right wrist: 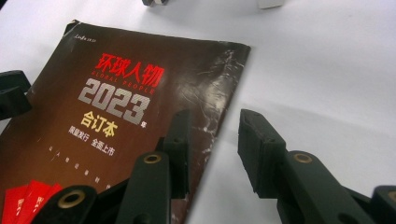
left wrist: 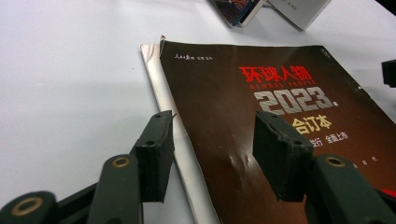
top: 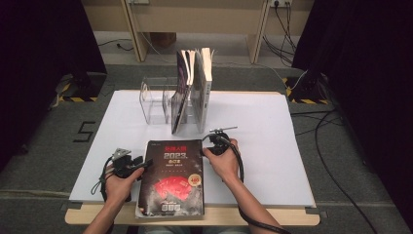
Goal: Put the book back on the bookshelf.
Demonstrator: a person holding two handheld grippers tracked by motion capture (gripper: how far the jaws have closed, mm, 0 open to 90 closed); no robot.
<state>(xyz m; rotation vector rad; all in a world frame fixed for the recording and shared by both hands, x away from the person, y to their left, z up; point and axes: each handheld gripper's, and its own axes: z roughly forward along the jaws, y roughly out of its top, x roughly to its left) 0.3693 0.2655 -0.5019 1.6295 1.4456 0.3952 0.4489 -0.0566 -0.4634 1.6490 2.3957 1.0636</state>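
White-topped desk (top: 272, 146), dark curtains either side. Dark glossy paperback volume with red and silver cover lettering (top: 171, 178): flat at near edge, centre. Clear acrylic book rack (top: 153, 100): far side, holding upright books (top: 195, 90). Left hand-held gripper (top: 139, 163): jaws apart, straddling volume's left edge. Right hand-held gripper (top: 208, 141): jaws apart, straddling its right edge.

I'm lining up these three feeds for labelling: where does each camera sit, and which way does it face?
High view: above the person's side, facing forward and down on the table; both forearms show.
Left gripper view: rides the left gripper, jaws straddling the magazine spine.
Right gripper view: rides the right gripper, straddling its opposite edge.
All share the magazine.
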